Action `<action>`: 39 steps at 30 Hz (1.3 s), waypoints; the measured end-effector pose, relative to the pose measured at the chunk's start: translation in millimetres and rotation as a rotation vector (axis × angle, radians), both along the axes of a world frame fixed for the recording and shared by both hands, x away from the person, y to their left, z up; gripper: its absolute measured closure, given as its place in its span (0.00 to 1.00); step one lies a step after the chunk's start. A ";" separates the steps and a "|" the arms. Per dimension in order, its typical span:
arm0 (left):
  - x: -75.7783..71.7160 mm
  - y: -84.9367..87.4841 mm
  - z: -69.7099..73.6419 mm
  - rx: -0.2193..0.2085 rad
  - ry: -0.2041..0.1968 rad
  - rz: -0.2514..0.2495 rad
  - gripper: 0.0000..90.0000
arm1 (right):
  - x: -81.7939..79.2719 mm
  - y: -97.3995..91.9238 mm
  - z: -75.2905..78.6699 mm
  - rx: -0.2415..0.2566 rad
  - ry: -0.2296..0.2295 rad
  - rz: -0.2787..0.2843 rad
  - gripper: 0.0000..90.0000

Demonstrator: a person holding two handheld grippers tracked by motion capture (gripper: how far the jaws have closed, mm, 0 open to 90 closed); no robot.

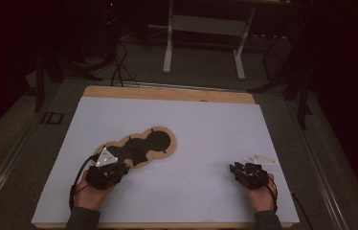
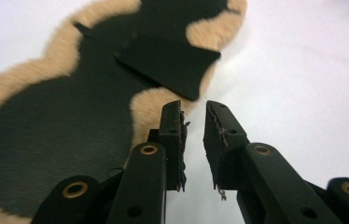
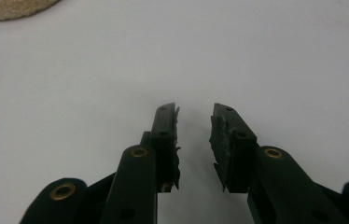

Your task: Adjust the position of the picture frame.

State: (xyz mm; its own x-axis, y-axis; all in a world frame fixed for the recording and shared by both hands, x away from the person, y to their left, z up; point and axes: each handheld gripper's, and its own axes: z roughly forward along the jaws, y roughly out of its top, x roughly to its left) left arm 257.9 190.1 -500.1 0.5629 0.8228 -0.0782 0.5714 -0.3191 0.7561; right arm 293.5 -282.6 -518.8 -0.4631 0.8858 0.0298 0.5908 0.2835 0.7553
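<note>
Black flat piece (image 2: 168,65) lying loose on wavy wooden board (image 2: 60,51), at twelve o'clock just beyond left gripper (image 2: 193,109); jaws slightly parted, holding nothing; right gripper (image 3: 193,112) likewise parted, empty, well apart over white surface (image 3: 280,56).

No readable text, label, brand, number or sign appears anywhere.

We see a big white sheet (image 1: 206,139) on a wooden table (image 1: 167,93), a white metal stand (image 1: 205,38) on the floor behind it, black cables (image 1: 118,67) lying by the stand
</note>
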 end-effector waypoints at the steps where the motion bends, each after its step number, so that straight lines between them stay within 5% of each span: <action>1: 0.0 3.5 1.5 -0.006 -0.006 0.017 0.85 | 0.0 1.1 0.1 0.000 0.000 0.005 0.78; 14: 3.3 59.7 4.9 -0.074 -0.006 0.237 0.83 | 10.7 38.7 12.0 0.032 -0.021 0.087 0.77; 30: 10.3 77.4 -8.4 -0.077 0.004 0.322 0.83 | 32.6 99.4 17.6 0.024 -0.013 0.185 0.78; 39: 16.7 78.4 -18.8 -0.034 0.027 0.344 0.84 | 48.5 138.4 18.7 0.040 -0.001 0.210 0.82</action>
State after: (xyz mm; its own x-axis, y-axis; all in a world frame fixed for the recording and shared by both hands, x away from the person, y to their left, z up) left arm 274.6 268.5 -518.8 0.2499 0.9608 -0.1196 0.6613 -0.0792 0.7459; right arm 341.9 -144.2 -500.1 -0.6378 0.7677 0.0628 0.5212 0.3701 0.7690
